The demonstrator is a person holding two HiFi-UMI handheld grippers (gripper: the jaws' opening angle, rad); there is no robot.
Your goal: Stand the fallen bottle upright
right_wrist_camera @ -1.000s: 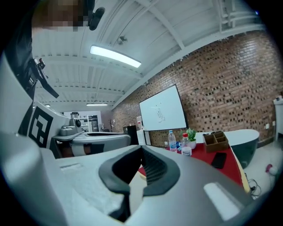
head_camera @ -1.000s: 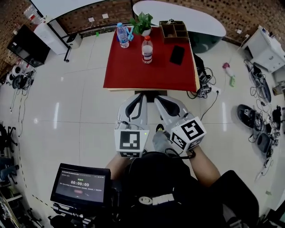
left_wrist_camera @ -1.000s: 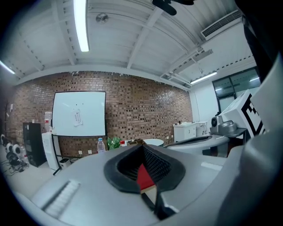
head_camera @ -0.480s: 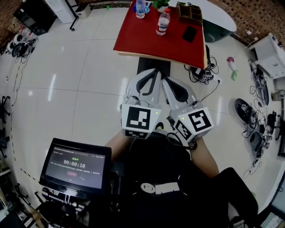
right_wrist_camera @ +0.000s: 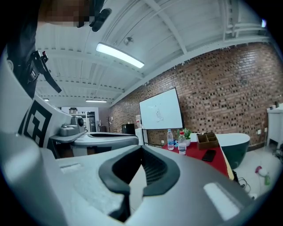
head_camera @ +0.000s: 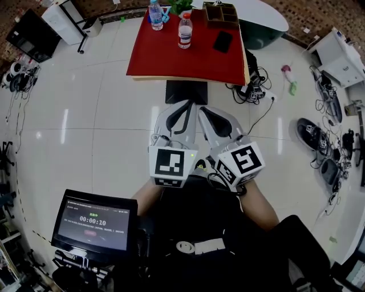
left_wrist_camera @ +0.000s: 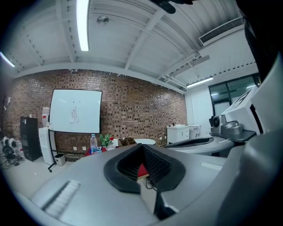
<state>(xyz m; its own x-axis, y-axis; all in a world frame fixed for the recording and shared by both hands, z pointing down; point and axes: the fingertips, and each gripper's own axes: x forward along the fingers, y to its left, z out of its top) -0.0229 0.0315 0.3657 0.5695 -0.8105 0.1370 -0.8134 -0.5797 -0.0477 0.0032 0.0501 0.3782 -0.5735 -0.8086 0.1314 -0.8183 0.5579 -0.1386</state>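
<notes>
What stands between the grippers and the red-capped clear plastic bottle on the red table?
Nothing visible. Only white floor separates the left gripper and right gripper from the red table, and the red-capped clear plastic bottle stands upright with bare tabletop on its near side.

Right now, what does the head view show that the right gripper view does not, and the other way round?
Only the head view: the screen with a timer at lower left, and the cables on the floor beside the table.
Only the right gripper view: the whiteboard, the ceiling light, and the right gripper close up, jaws shut on nothing.
Both: the red table, the blue-labelled bottle and the red-capped bottle, both upright, the black phone and the wooden organiser.
</notes>
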